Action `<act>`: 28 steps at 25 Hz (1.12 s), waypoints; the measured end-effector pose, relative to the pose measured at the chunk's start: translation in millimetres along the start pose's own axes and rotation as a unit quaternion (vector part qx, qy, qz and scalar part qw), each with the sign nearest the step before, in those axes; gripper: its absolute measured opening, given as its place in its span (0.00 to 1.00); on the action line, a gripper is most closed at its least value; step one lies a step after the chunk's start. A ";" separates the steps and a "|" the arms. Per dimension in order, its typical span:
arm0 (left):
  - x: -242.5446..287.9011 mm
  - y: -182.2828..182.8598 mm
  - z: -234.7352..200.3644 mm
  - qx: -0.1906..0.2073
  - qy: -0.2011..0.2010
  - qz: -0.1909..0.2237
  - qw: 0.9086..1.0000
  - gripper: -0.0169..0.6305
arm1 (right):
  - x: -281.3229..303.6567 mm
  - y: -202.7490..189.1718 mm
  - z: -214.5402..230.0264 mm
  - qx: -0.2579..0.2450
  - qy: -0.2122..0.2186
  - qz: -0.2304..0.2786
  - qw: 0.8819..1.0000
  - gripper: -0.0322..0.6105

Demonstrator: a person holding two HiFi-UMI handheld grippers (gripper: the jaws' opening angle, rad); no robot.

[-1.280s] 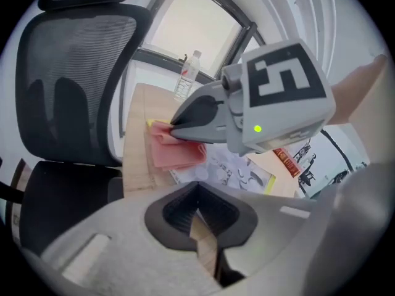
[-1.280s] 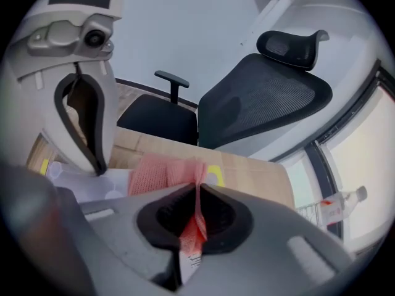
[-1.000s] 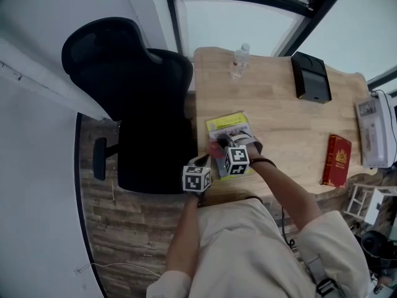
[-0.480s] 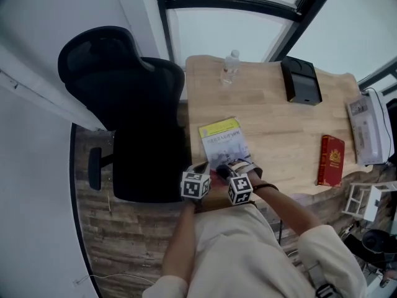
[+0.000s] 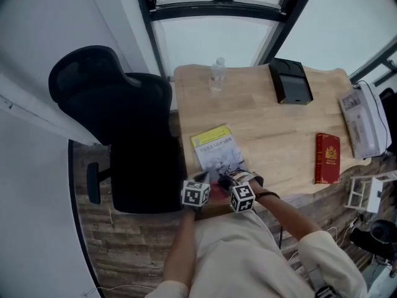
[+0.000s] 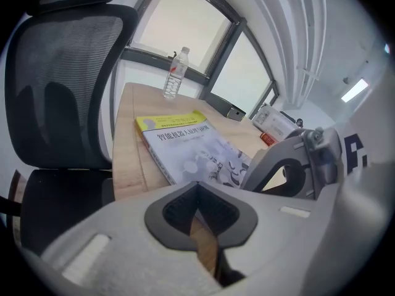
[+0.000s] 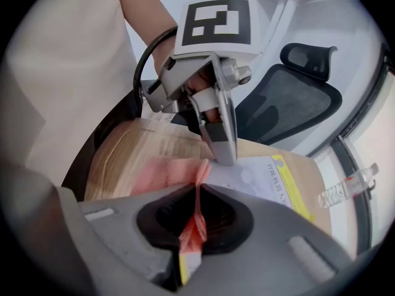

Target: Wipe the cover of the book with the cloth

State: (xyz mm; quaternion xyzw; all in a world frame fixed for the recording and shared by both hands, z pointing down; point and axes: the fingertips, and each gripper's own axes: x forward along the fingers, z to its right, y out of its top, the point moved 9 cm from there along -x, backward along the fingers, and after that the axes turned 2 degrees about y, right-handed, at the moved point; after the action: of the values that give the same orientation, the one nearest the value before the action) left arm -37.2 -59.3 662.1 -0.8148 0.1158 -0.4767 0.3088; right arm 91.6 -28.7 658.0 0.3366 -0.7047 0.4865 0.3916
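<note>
The right gripper (image 7: pixel 199 190) is clamping the pink cloth (image 7: pixel 163 174) at the near end of the book (image 5: pixel 214 149), which is lying on the wooden table (image 5: pixel 260 113). The left gripper (image 6: pixel 197 197) is holding its 2 jaws together, empty, with its tip sitting at the book's near edge.

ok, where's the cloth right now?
In the right gripper view the pink cloth is pinched in the right gripper, draped on the table's near edge at the book's near end, beside the left gripper.
</note>
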 end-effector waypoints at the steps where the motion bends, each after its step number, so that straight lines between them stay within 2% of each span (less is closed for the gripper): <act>1: -0.2 -1.0 1.4 0.000 -0.001 -0.002 1.000 0.03 | -1.4 0.7 0.1 0.000 0.005 0.001 1.000 0.08; 6: 4.8 9.4 -4.2 0.011 -0.002 -0.009 1.000 0.03 | 0.1 -3.0 16.7 0.004 0.002 0.004 1.000 0.08; 11: -1.1 -1.9 2.7 0.009 -0.014 -0.026 1.000 0.03 | 2.3 -3.6 19.5 0.029 -0.004 0.009 1.000 0.08; 15: 6.7 11.1 -0.8 0.041 -0.010 -0.027 0.999 0.03 | 6.0 -9.3 55.5 0.025 -0.030 -0.006 0.999 0.08; 18: 8.7 10.9 1.8 0.056 -0.007 -0.023 0.998 0.03 | 9.0 -12.5 72.9 0.057 -0.047 -0.016 0.997 0.08; 24: 3.3 3.3 2.1 0.034 -0.018 -0.028 0.999 0.03 | 17.8 -11.5 98.1 0.085 -0.057 -0.008 0.995 0.08; 28: 7.7 9.1 1.9 0.035 -0.017 -0.021 0.999 0.03 | 20.0 -18.8 133.0 0.079 -0.081 -0.012 0.994 0.08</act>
State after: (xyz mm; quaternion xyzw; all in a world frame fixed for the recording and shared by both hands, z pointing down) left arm -30.7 -69.5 661.2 -0.8136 0.0768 -0.4729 0.3295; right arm 68.5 -162.4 654.3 0.4133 -0.6895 0.5067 0.3115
